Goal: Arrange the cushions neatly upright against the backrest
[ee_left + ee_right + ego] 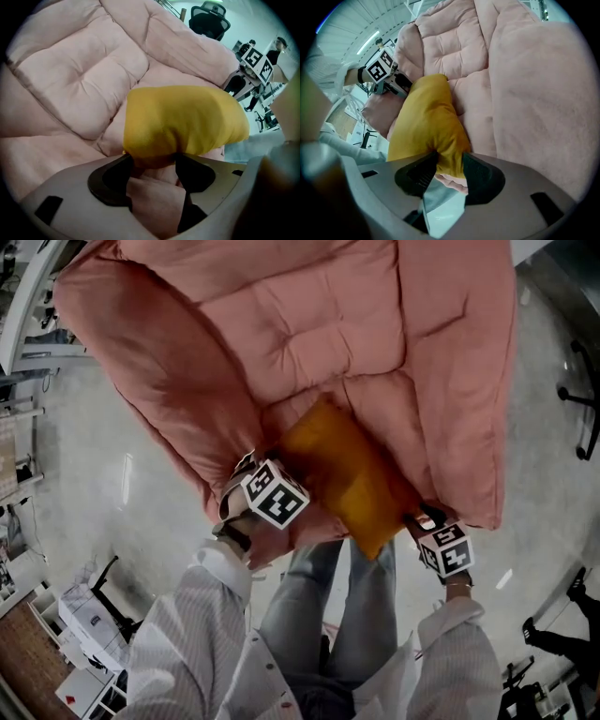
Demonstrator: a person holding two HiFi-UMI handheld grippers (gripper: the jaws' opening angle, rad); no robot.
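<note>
Left claw (154, 161) and right claw (450, 161) each gripped a cushion (347, 474) end. Step needed even lift, then standing it against backrest (319, 334)

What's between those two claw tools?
The yellow cushion, an end pinched in the left gripper and the right gripper; the head view shows it.
</note>
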